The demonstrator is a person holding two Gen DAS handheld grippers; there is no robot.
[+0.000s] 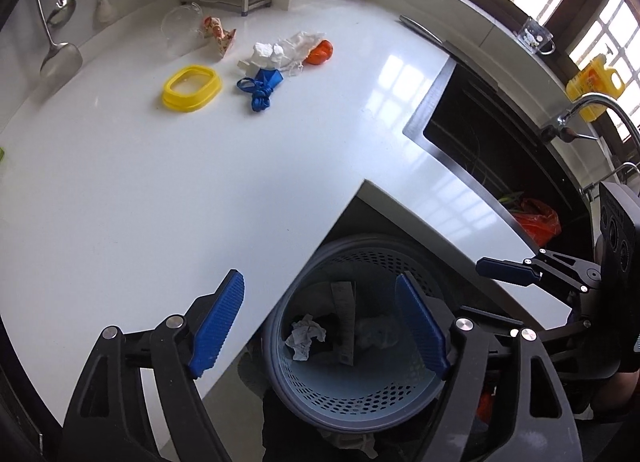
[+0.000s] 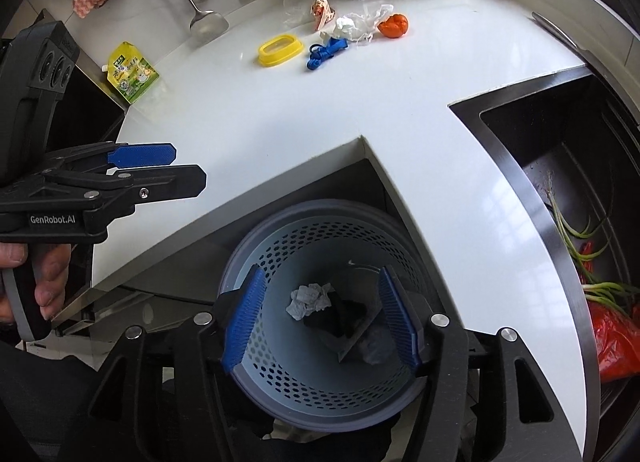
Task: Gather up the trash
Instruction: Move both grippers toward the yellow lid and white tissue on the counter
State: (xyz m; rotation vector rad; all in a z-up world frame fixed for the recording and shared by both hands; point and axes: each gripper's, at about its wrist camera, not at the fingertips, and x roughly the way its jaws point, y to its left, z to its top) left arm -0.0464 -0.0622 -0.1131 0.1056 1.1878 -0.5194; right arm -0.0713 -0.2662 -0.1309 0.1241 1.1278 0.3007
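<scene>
Above the round blue perforated plastic bin (image 2: 320, 326), both the left gripper (image 1: 320, 326) and the right gripper (image 2: 320, 318) stand apart and empty, probably to drop trash inside. A crumpled white paper (image 2: 309, 300) lies in it; the dark pieces beside it I cannot identify. More scraps wait on the white counter (image 1: 160, 182), near the yellow oval lid (image 1: 191, 88).
</scene>
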